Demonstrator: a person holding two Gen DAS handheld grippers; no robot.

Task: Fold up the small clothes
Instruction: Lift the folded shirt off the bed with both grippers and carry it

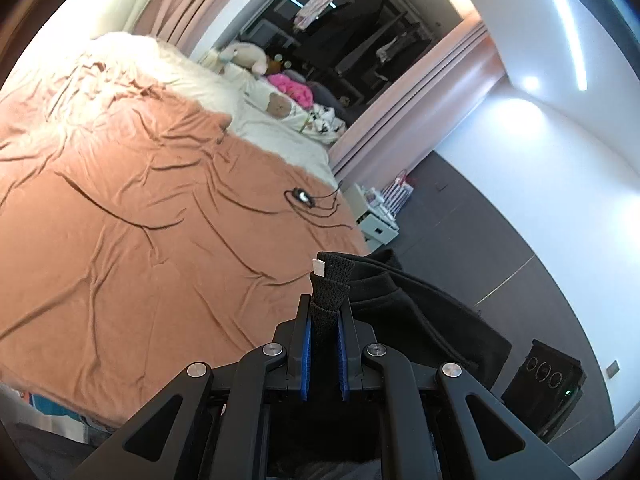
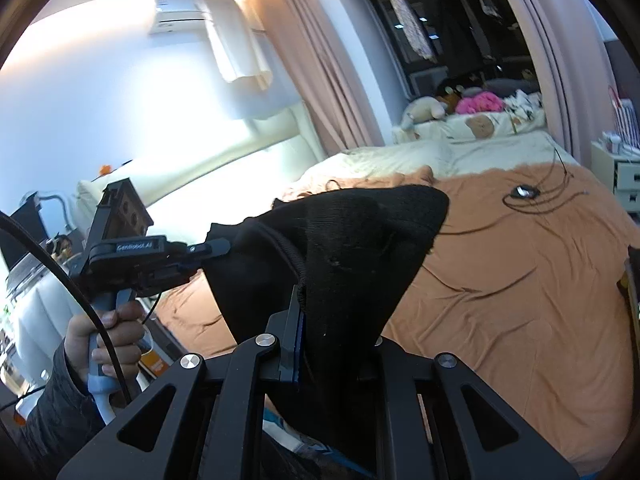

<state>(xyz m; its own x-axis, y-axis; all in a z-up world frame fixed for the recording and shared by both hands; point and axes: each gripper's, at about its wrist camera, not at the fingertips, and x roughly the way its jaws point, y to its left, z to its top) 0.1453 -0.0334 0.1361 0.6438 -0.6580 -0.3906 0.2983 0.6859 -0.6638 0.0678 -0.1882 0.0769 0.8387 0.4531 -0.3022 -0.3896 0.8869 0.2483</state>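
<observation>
So far: both hand-held grippers, left (image 1: 324, 320) and right (image 2: 316, 320), clenched on black garment (image 2: 340, 248) | held above bed (image 1: 160, 220) | no fold visible yet

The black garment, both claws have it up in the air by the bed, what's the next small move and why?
Probably carry the garment forward and lower it flat onto the orange sheet. The left claw and right claw each pinch an edge, so it hangs bunched between them, not yet spread for a fold. The cable lies farther up the sheet, so set it down short of that.
</observation>
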